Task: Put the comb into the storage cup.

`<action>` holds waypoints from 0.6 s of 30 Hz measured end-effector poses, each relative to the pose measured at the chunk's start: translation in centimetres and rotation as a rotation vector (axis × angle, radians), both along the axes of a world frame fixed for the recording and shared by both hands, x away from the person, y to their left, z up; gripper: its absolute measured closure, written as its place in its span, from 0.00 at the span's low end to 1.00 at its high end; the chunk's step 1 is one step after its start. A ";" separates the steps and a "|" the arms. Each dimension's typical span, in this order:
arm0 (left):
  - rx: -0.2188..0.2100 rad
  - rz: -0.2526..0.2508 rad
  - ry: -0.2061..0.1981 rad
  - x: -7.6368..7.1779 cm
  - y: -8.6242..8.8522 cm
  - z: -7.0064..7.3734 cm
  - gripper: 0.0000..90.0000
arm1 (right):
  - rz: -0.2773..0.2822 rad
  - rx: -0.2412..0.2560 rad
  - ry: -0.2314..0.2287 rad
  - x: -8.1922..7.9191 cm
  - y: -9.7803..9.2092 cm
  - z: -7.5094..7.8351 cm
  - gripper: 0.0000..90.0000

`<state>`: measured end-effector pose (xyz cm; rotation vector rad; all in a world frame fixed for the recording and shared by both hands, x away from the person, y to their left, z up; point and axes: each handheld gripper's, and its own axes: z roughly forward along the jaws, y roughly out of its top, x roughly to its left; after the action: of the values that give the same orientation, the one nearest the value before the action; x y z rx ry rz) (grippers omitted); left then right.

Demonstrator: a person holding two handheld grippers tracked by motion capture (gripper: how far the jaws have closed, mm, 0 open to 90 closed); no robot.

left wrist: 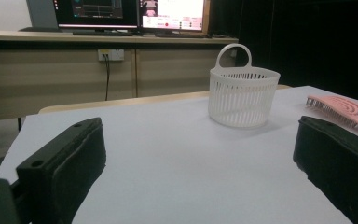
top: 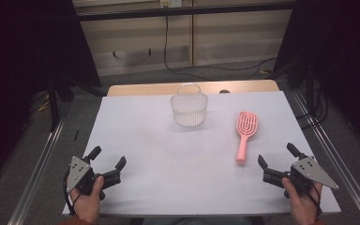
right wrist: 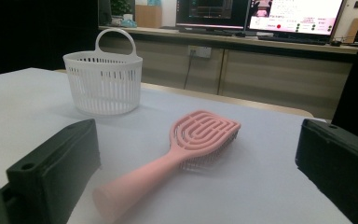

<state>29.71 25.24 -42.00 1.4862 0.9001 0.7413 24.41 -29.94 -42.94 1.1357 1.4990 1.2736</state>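
White-topped table (top: 145, 154) on grey floor (top: 136, 77), dark curtains (top: 28, 42) at both sides, beige cabinets (left wrist: 51, 74) behind, lit monitors (right wrist: 261, 11) on the counter (left wrist: 74, 36), cable (top: 166, 42) trailing from a wall socket (left wrist: 111, 55)

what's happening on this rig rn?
A person sits at the table with a gripper in each hand, both resting near its close edge. The left gripper and the right gripper are open and hold nothing. A pink hairbrush lies flat on the table just ahead of the right gripper, handle toward it. A white slatted basket stands upright farther back, apart from the brush. Nothing has been picked up at this point.
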 end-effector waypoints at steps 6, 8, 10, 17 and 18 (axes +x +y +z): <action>0.005 -0.007 -0.004 0.0 -0.1 0.0 0.03 | -0.002 -0.005 0.003 0.0 0.0 -0.1 0.00; 0.008 -0.004 -0.002 0.0 0.0 0.0 0.03 | 0.001 -0.012 0.002 0.1 0.0 -0.1 0.00; 0.003 -0.004 0.001 0.0 0.0 0.0 0.03 | 0.008 -0.008 0.002 0.1 0.0 -0.2 0.00; 0.008 -0.016 -0.003 -0.1 -0.1 0.1 0.03 | 0.015 -0.027 -0.014 0.1 0.0 -0.2 0.00; 0.003 -0.015 -0.005 -0.1 -0.2 0.2 0.03 | 0.016 -0.023 -0.013 0.1 0.0 -0.2 0.00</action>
<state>29.62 25.09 -41.85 1.4916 0.8832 0.7356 24.55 -29.93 -43.12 1.1009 1.5126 1.2688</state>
